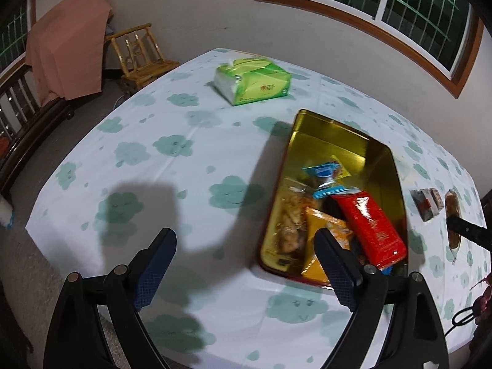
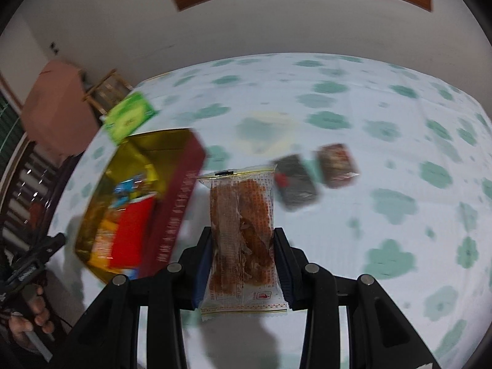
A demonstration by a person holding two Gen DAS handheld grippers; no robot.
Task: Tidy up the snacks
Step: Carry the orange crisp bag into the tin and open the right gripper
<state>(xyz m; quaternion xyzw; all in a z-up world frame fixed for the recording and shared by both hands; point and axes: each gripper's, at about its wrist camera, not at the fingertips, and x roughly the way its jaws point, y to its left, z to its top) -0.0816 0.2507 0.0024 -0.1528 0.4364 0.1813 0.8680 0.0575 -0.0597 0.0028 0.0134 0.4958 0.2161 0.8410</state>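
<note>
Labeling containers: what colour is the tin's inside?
Shiny gold inside the tin; clearest in the left wrist view.

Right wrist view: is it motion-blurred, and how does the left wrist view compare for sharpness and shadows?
Right wrist view: gold tin and tissue pack smear, while the snack packet in the right gripper stays sharp. Left wrist view: mostly sharp, with dark gripper shadows on the tablecloth.

A table (image 1: pixel 190 141) is being covered by a white cloth (image 2: pixel 384 129) printed with green clouds. Lying directly on it are a green tissue pack (image 1: pixel 253 80) near the far edge, an open gold tin (image 1: pixel 326 141) filled with snack packets, and two small dark packets (image 2: pixel 316 175) side by side, just beyond the tin's right side.
</note>
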